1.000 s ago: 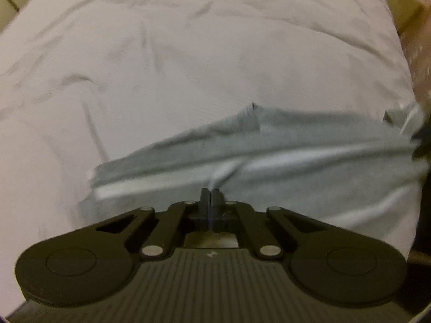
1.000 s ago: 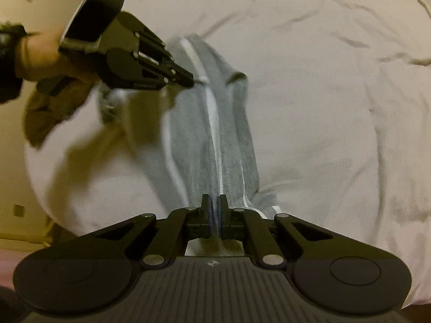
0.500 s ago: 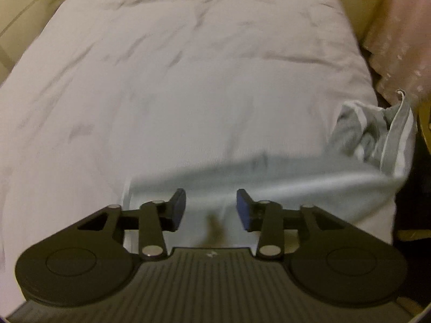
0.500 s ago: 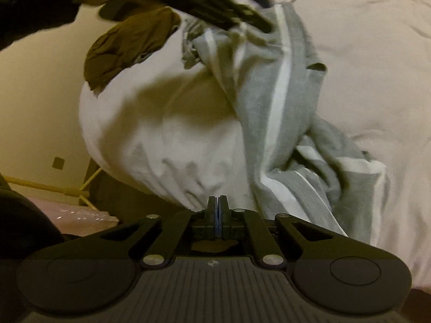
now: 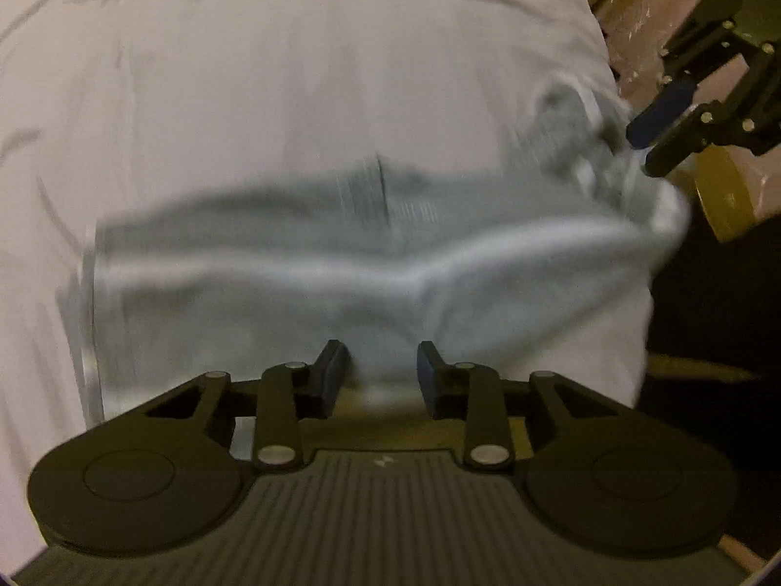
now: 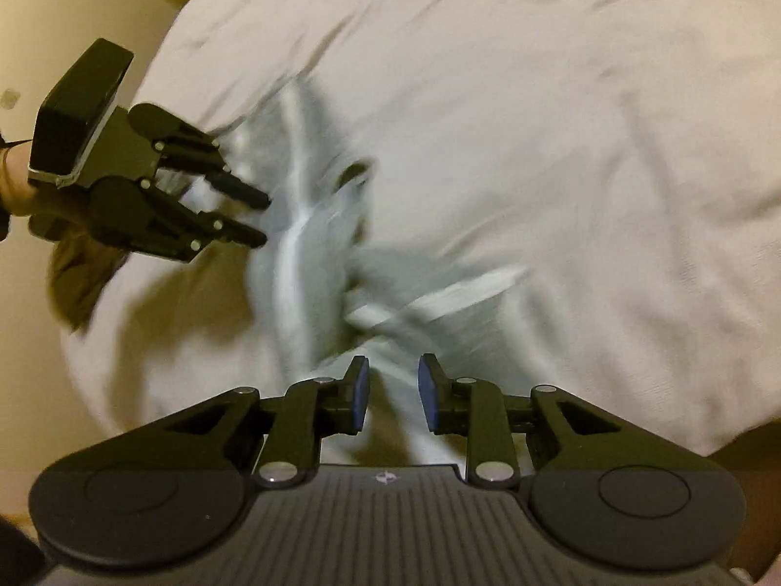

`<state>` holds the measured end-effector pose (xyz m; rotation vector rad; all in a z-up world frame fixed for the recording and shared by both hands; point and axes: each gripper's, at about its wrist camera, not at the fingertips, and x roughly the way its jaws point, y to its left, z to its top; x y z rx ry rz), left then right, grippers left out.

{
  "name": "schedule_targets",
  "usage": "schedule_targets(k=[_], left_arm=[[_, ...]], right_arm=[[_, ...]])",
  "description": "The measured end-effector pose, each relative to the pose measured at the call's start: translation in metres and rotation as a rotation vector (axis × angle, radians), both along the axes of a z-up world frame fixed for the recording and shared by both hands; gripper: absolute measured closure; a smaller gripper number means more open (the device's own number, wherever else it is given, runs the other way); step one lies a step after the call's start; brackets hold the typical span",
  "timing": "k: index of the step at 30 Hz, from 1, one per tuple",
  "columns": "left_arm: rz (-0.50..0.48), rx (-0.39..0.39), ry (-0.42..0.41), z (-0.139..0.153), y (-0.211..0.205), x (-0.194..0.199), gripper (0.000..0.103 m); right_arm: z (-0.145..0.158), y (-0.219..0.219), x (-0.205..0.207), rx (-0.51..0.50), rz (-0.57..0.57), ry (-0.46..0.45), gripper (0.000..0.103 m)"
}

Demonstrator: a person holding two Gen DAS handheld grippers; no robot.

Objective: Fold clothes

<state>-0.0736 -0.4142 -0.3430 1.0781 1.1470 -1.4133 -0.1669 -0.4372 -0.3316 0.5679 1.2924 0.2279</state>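
Left wrist view: grey striped garment (image 5: pixel 302 254) lies crosswise on the bed (image 5: pixel 293 73), just ahead of the spread-fingered left gripper (image 5: pixel 380 373), right gripper (image 5: pixel 656 139) gaping at its far end.

Right tongs (image 6: pixel 389 388) gape over blurred grey garment (image 6: pixel 312 263).

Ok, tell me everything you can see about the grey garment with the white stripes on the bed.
The grey garment with white stripes looks like soft knit fabric, blurred in both views. It lies loosely spread and partly bunched near the edge of the white bedsheet, one end crumpled toward the right gripper. The left gripper and the right gripper both stand open beside it, neither clamping it. What kind of garment it is cannot be told.
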Motion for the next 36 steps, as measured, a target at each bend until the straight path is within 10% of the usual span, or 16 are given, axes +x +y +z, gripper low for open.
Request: schedule_targets(k=[9, 12, 18, 21, 23, 32, 36], left_arm=[[0.054, -0.178, -0.125, 0.035, -0.021, 0.007, 0.068], [-0.033, -0.206, -0.125, 0.028, -0.058, 0.001, 0.060], [-0.328, -0.063, -0.114, -0.021, -0.096, -0.017, 0.049], [-0.416, -0.017, -0.088, -0.020, -0.096, -0.023, 0.097], [-0.420, -0.047, -0.106, -0.004, -0.094, -0.020, 0.103], [-0.047, -0.423, -0.234, 0.114, -0.117, 0.042, 0.103], [0.076, -0.465, -0.272, 0.116, -0.130, 0.062, 0.103]], right_arm=[[0.002, -0.004, 0.028, -0.003, -0.029, -0.049, 0.073], [-0.011, 0.003, 0.034, -0.008, 0.013, -0.034, 0.055], [-0.019, 0.010, 0.033, -0.024, 0.039, -0.027, 0.069], [0.009, -0.007, 0.032, -0.111, 0.026, -0.091, 0.098], [0.028, -0.018, 0.031, -0.170, 0.016, -0.133, 0.099], [0.114, -0.069, 0.029, -0.435, -0.038, -0.328, 0.099], [0.120, -0.072, 0.038, -0.461, 0.001, -0.367, 0.098]])
